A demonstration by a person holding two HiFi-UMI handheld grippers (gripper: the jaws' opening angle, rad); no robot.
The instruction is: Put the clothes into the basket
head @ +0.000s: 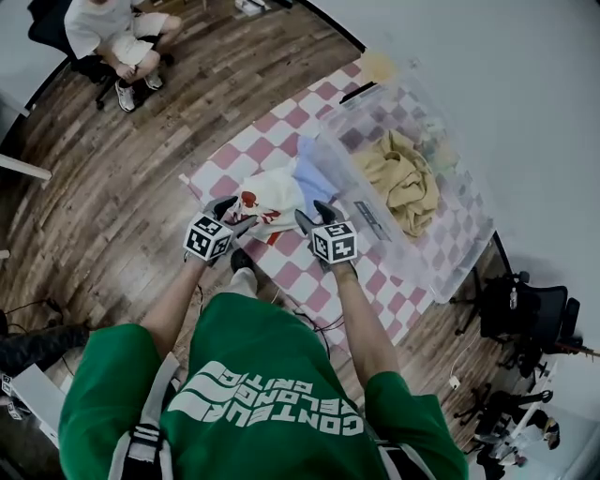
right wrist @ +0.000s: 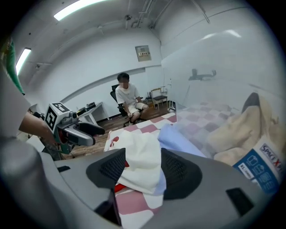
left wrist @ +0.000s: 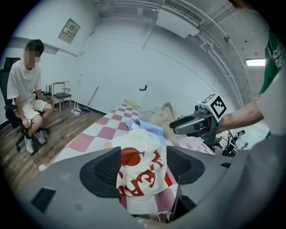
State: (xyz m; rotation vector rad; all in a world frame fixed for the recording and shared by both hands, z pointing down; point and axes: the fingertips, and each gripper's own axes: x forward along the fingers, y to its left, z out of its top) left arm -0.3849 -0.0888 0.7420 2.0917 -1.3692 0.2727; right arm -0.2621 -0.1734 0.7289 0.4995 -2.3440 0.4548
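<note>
The worktop (head: 281, 131) is covered in pink and white checks. On it lies a white garment (head: 267, 199) printed with red lettering and a round red shape, and just right of that a pale blue garment (head: 312, 176). The basket (head: 459, 267) on the right is clear plastic, the checks showing through its walls, and it bears a blue and white label (right wrist: 261, 167). Inside it is a mustard-yellow cloth (head: 403, 178). The left tongs (head: 234, 214) and right tongs (head: 314, 217) are dark grey to black, and their cubes carry black and white square markers. The floor (head: 103, 197) is dark brown wood planks. The near person's shirt (head: 262, 394) is bright green with white lettering. The seated person (head: 112, 28) at the far left wears a white top.
</note>
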